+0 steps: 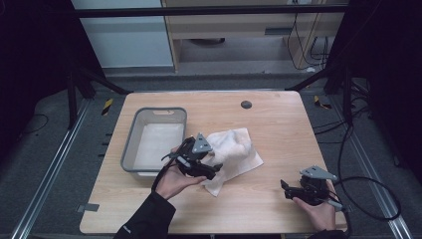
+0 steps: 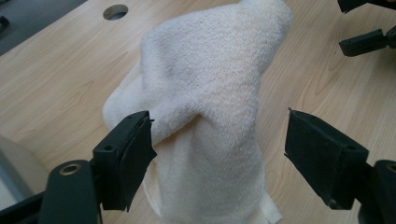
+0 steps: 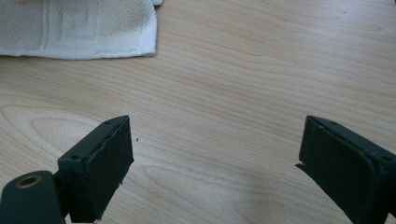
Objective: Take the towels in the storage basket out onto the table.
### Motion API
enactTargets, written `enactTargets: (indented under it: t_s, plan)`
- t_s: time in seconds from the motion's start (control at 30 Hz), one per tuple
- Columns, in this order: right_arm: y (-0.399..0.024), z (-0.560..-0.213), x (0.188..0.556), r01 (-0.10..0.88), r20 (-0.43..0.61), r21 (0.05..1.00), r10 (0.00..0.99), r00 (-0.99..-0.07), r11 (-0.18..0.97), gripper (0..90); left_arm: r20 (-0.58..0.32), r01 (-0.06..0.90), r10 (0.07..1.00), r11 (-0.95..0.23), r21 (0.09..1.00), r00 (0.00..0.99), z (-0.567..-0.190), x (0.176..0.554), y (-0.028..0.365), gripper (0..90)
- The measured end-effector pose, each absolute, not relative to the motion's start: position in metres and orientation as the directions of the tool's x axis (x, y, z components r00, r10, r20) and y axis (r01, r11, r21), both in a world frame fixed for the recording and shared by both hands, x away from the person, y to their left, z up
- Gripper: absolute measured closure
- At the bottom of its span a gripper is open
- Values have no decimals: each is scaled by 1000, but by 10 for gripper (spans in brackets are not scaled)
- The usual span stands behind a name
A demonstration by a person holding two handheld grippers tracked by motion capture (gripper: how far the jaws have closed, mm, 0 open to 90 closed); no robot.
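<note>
The left gripper (image 2: 219, 140) has its jaws released around a bunched white towel (image 2: 210, 93) mid-desk (image 1: 278, 119); the right gripper (image 3: 215, 158) rests near right, jaws released.

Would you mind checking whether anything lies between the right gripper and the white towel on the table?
Nothing visible does. In the right gripper view, bare wooden table runs from the open right gripper to the hemmed edge of the white towel. The left gripper, open too, is at the towel's other side.
</note>
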State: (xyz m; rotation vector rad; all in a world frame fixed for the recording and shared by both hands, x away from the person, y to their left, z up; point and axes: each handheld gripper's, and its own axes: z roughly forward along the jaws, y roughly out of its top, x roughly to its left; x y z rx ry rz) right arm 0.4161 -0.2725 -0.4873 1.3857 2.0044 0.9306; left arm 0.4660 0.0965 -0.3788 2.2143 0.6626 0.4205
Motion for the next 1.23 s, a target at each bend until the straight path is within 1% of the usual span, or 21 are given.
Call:
enactTargets:
  t_s: [0.3, 0.73, 1.23]
  plan:
    - [-272, -487, 416, 582, -37, 778, 941, -337, 239, 93, 86, 320, 642, -489, 811, 762, -375, 450, 133, 215]
    - [-272, -488, 415, 585, -34, 775, 940, -340, 239, 87, 60, 348, 732, -392, 852, 679, -392, 430, 189, 214]
    - [-271, -488, 415, 600, -37, 760, 938, -344, 250, 74, 33, 393, 792, -338, 855, 610, -411, 411, 235, 218]
